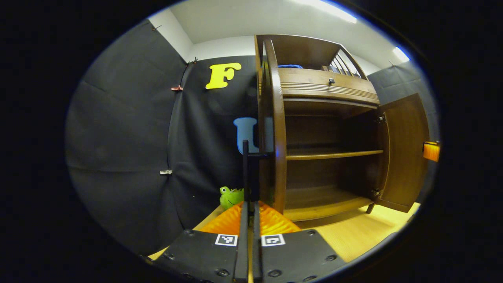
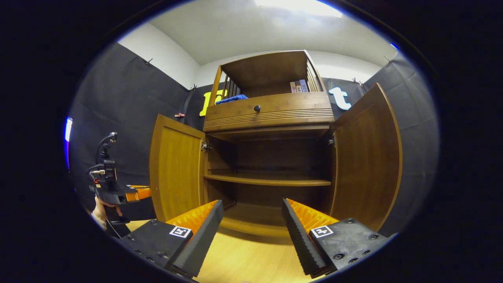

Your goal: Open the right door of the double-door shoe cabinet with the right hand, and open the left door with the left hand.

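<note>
Light source: white ceiling strip lights (image 2: 298, 7), blown out to glare in both views.
Brightness: pale wooden floor (image 2: 251, 259) well lit; interior of the brown wooden double-door shoe cabinet (image 2: 271, 157) dim, shelves in shadow.
Distortion: strong fisheye; cabinet edges bow, blue fringing at rim.
Focus: near fingers soft, cabinet fairly sharp.

No words, brand names or numbers can be read anywhere. Square black-and-white coded markers (image 2: 180, 231) sit on the bodies of both claws just behind the fingers, and the spines of the books (image 2: 298, 86) high above the right claw are too small to read.
</note>
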Demonstrator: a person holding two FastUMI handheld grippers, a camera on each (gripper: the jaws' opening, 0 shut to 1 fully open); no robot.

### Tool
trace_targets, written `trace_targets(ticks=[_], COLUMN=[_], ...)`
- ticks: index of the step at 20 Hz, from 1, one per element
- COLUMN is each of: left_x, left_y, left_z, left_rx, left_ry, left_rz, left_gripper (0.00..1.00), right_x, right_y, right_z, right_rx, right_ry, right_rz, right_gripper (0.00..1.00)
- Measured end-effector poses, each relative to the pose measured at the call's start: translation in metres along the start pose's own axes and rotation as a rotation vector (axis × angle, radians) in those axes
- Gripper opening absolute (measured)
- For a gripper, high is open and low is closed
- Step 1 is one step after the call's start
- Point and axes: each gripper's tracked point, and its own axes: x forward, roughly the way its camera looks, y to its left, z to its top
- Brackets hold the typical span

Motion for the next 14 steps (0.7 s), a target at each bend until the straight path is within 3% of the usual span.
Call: trace_targets(ticks=[1,5,8,9,10,11,14], left_x=[-0.006,-0.022,-0.033,-0.036,-0.038,-0.041,-0.042], left_y=[-0.002,-0.018,-0.071,-0.084,-0.098,-0.112,-0.134], left_z=[0.002,0.022,0.047,0.056,0.063,0.067,0.076], left_rx=[-0.017,0.008,0.021,0.018,0.018,0.022,0.065], left_ry=[-0.003,0.0,-0.019,-0.029,-0.031,-0.034,-0.059], left_rz=[-0.014,-0.035,-0.155,-0.191,-0.23,-0.26,-0.283], left_gripper=[0.05,0.06,0.06,0.0,0.12,0.1,0.52], right_x=[0.0,0.002,0.0,-0.002,-0.003,-0.004,-0.009], right_y=[0.0,-0.008,-0.008,-0.007,-0.009,-0.012,-0.019], right_z=[-0.002,-0.006,-0.007,-0.007,-0.008,-0.01,-0.012], right_rx=[-0.003,-0.003,0.021,0.023,0.014,-0.001,-0.04], right_ry=[0.005,0.026,0.038,0.04,0.044,0.049,0.062], right_rz=[-0.001,-0.03,-0.033,-0.034,-0.042,-0.053,-0.074], right_gripper=[0.95,0.95,0.95,0.95,0.95,0.95,0.94])
